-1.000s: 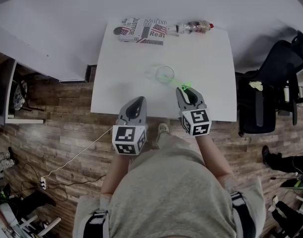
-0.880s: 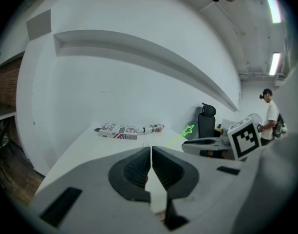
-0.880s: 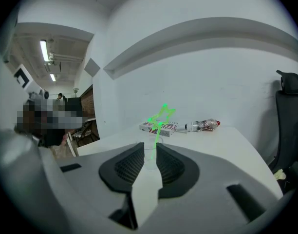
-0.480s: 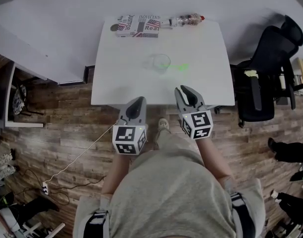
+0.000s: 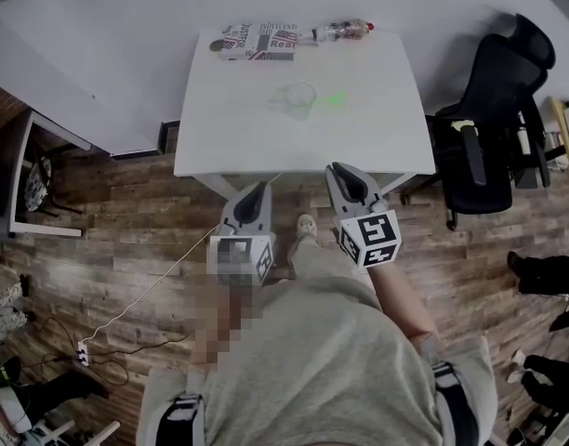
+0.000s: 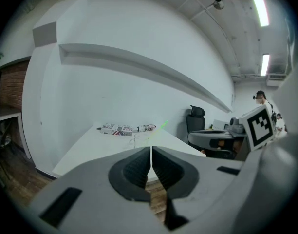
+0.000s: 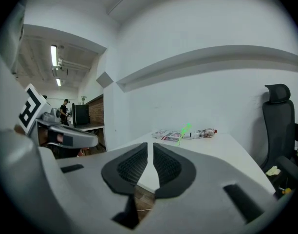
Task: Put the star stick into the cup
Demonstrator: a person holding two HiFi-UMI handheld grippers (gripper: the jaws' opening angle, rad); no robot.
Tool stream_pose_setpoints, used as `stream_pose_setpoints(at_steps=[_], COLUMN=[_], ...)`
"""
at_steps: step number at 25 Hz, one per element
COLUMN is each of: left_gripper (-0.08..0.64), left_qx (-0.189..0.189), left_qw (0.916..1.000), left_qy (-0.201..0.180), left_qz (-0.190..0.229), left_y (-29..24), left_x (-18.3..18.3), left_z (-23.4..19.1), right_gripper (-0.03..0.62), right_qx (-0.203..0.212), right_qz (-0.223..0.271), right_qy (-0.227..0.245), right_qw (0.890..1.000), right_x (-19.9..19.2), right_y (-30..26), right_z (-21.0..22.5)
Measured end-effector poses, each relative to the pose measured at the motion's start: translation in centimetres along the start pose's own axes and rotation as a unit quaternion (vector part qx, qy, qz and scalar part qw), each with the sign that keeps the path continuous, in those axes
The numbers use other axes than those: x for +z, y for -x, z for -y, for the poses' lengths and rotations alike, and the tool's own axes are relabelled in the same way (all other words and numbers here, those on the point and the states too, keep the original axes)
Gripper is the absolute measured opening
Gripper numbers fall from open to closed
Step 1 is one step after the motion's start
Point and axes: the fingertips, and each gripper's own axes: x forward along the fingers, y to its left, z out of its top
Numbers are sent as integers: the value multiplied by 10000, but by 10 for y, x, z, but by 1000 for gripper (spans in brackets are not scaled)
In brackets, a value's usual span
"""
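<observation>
In the head view, the star stick (image 5: 336, 99) is seen as a green glint just right of the cup (image 5: 297, 98), probably leaning from its rim. The left gripper (image 5: 255, 193) and right gripper (image 5: 345, 177) are held off the table (image 5: 266, 147). In the left gripper view, the jaws are pressed together, empty. In the right gripper view, likewise. The light cup could be tipped by the leaning stick's weight.

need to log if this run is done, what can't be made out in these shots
- Head view: whether the star stick stands inside the cup or beside it; both are too small, and the cup is clear and faint.
- Head view: the marker cube of the left gripper, under a mosaic patch.
- Head view: the print on the far packet, too small to read.
</observation>
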Motion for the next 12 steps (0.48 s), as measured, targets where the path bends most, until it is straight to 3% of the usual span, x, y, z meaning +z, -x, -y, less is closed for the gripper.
stream_pose_setpoints(at_steps=[12], left_gripper=[11], left_qx=[87], left_qw=[9997], left_qy=[50], left_qz=[203], left_y=[69], left_x=[-20], left_z=[27], right_gripper=[-2], right_qx=[177], right_qz=[177], right_qy=[180], right_qw=[9995], right_x=[-1], right_y=[72], right_z=[-55])
